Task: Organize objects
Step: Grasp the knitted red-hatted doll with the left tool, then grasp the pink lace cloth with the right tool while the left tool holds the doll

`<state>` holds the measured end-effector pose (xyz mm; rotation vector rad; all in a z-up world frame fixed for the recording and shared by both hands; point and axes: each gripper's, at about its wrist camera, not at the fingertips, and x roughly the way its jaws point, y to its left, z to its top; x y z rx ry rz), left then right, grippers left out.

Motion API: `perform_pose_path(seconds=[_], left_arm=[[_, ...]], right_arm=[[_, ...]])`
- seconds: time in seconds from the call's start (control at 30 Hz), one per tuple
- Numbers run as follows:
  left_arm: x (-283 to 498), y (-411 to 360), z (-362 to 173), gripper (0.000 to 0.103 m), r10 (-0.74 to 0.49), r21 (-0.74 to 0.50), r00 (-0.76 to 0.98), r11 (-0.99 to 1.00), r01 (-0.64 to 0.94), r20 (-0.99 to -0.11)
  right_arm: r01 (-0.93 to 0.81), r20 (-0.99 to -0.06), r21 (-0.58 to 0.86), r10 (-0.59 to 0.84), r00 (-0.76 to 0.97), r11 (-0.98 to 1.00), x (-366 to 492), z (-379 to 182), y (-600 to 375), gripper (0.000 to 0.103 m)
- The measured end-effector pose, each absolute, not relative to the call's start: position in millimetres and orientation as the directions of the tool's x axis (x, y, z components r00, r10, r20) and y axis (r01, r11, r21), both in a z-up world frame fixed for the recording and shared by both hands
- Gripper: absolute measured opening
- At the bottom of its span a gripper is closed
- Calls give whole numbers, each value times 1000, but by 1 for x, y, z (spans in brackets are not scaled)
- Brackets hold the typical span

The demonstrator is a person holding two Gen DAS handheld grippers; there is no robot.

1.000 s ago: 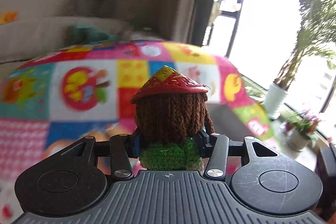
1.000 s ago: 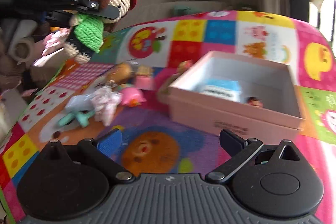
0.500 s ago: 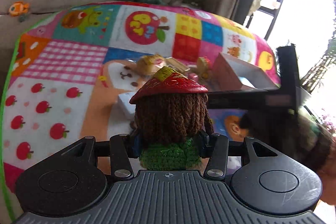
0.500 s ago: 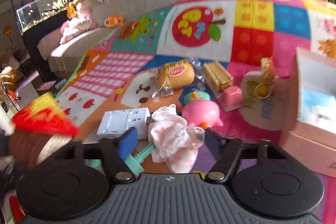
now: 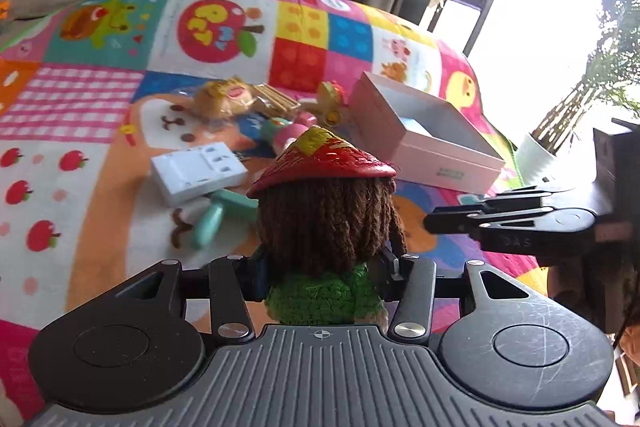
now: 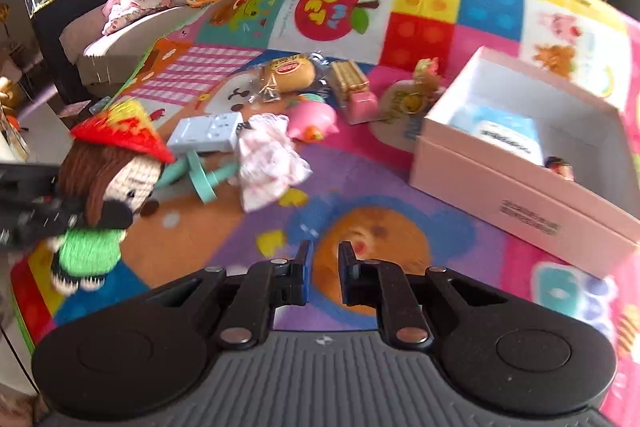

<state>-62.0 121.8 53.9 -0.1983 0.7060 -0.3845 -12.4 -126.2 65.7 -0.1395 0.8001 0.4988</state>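
My left gripper (image 5: pixel 322 267) is shut on a crocheted doll (image 5: pixel 326 223) with a red hat, brown hair and green top, held above the colourful mat. The doll also shows at the left of the right wrist view (image 6: pixel 104 187). My right gripper (image 6: pixel 323 263) is nearly closed and empty, low over the mat; it shows at the right of the left wrist view (image 5: pixel 432 221). An open pink box (image 6: pixel 520 195) holding a blue-white packet (image 6: pixel 504 135) sits to the right; the box also shows in the left wrist view (image 5: pixel 420 143).
On the mat lie a white power strip (image 6: pixel 206 133), a teal toy (image 6: pixel 200 175), a pink-white cloth (image 6: pixel 268 159), a pink pig (image 6: pixel 312 117), wrapped snacks (image 6: pixel 290 71) and a small pink block (image 6: pixel 362 103). A sofa (image 6: pixel 160 23) with plush toys stands behind.
My right gripper's jaws have closed from wide open to nearly shut, and it has swung to face the mat. My left gripper has carried the doll lower and turned toward the box.
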Motion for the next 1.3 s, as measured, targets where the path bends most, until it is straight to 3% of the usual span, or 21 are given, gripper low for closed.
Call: perform_pose_path(seconds=[0.07,0.13,0.17,0.23,0.43,0.5,0.57,0.83,0.87,0.97,1.2,1.3], left_arm=[[-61,121,57,52,-390,-295,705,919,260,-593],[-59,126,61,52,-360,-289,726,930,228,-585],[-59,130,64,52,-343,-288,738,935,208,-582],[-58,139,68,52,-308,-283,759,944,169,-574],[-57,157,64,52,-278,-311,758,945,105,-590],[-58,159,60,52,-286,-318,748,942,105,-599],[-58,160,56,52,-295,-328,742,939,107,-603],[-48,147,50,52,-363,-382,728,912,149,-582],[-47,141,50,52,-378,-386,724,908,165,-578],[-44,123,51,52,-418,-390,706,896,214,-572],[-46,96,52,52,-441,-363,673,893,266,-594],[-46,94,51,52,-423,-343,664,903,257,-616]], right_arm=[[-484,-681,11,360,637,875,-22,69,-128,20],[-496,-660,14,380,647,868,-23,70,-125,41],[-497,-648,38,400,648,867,-20,71,-122,58],[-492,-620,98,440,650,865,-7,71,-112,71],[-429,-624,280,502,599,859,53,57,-62,70],[-432,-651,252,482,587,866,67,48,-43,47],[-435,-692,183,430,580,881,72,40,-33,37],[-501,-728,-19,331,600,865,10,34,-99,36],[-530,-733,-27,343,587,848,-2,35,-109,37],[-591,-746,-92,338,574,801,-41,37,-131,63],[-437,-675,-317,124,728,841,-75,42,-169,68],[-412,-666,-151,215,714,899,-72,54,-183,78]])
